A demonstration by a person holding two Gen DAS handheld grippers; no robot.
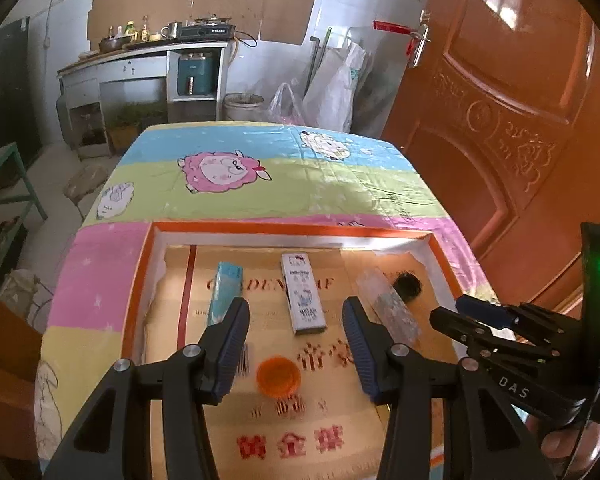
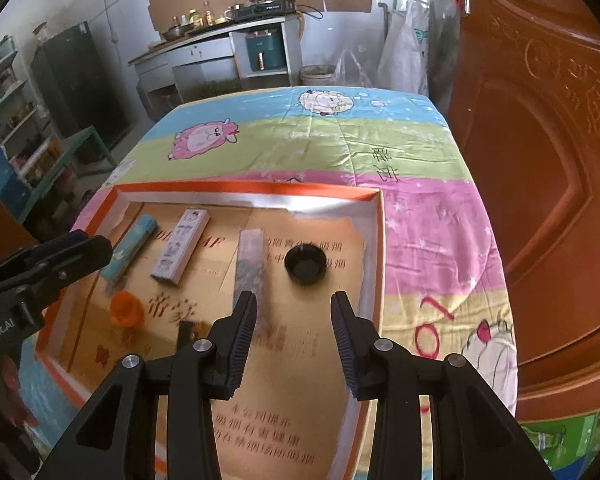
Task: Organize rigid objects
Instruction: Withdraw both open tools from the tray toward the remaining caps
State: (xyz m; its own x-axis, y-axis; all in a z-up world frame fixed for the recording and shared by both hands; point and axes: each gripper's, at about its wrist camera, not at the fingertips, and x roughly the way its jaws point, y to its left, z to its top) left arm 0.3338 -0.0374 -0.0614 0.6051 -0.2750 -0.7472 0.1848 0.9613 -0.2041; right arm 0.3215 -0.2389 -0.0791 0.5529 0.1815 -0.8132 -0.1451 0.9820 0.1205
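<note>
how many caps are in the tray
2: an orange cap near the front, between the left tongs, and a black cap at the back right beside the clear tube. None seems hidden.

Left gripper, right gripper: black angular frames, silver rivets, ribbed dark-blue pads, white lettering.

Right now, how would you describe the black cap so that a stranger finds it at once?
Look in the shallow orange-rimmed box on the cartoon sheep cloth. The black cap lies near its right wall, beside the clear long packet. It alone is round, black and open upward; the orange lid sits far left.
</note>
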